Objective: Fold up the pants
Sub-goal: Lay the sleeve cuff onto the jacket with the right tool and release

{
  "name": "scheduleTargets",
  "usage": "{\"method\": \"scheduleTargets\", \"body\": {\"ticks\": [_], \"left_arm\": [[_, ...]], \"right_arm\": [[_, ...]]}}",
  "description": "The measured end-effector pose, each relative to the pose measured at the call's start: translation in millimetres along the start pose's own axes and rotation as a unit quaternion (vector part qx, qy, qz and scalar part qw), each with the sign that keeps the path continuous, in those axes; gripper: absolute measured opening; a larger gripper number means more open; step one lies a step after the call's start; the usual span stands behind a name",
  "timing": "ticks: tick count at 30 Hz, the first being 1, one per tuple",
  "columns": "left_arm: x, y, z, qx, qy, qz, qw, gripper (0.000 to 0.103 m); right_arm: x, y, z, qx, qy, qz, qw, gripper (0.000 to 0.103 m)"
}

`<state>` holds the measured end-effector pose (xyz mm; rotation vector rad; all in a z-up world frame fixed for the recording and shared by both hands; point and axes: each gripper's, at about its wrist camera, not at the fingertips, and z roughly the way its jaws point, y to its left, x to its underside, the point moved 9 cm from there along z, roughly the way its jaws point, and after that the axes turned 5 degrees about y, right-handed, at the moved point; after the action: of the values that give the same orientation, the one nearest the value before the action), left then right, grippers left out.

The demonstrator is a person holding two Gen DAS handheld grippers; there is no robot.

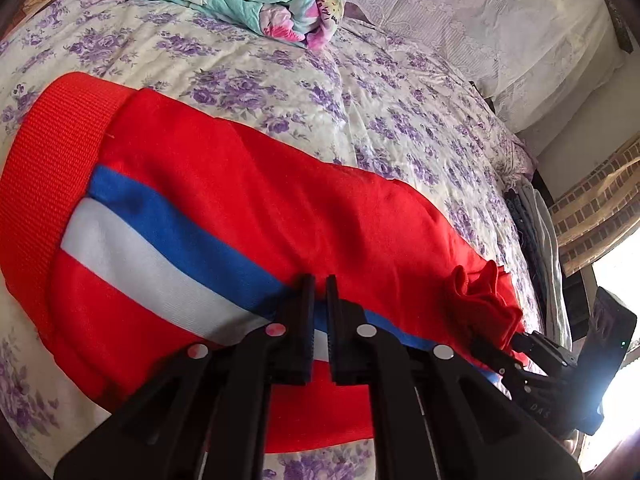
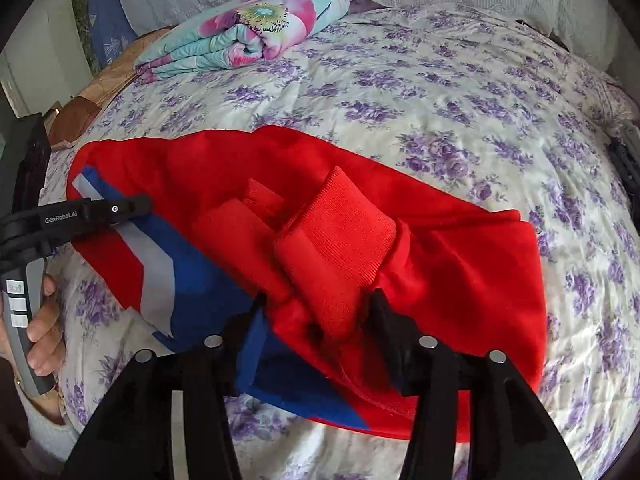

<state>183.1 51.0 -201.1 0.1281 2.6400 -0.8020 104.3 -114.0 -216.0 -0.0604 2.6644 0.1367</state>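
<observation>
Red pants (image 1: 248, 208) lay on the flowered bed (image 1: 360, 92).
Left gripper (image 1: 319, 332): fingers nearly closed, empty, over the stripe. Right gripper (image 2: 316, 320): fingers apart around the bunched cuffs (image 2: 336, 248); grip uncertain.

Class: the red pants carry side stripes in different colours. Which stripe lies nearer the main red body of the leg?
The blue stripe: it borders the broad red leg panel, while the white stripe runs on its far side, toward the pants' near edge.

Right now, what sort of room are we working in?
Most likely a bedroom: the red pants lie on a bed under a purple-flowered bedspread, with a folded floral blanket and a lace-covered pillow behind.
</observation>
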Motion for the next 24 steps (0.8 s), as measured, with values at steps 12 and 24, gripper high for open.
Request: {"method": "scheduleTargets", "body": {"ticks": [12,24], "left_arm": [[1.1,0.4,0.3,-0.004,-0.003,0.005,1.0000,0.005],[3.6,6.2,-22.4,-0.034,-0.031,-0.001,0.9990,0.006]], "right_arm": [[-7.4,6.2,-1.6,-0.092,0.011,0.033,0.995,0.019],[-38.3,13.4,7.4,-0.085,-0.012,0.022,0.996,0.025]]}}
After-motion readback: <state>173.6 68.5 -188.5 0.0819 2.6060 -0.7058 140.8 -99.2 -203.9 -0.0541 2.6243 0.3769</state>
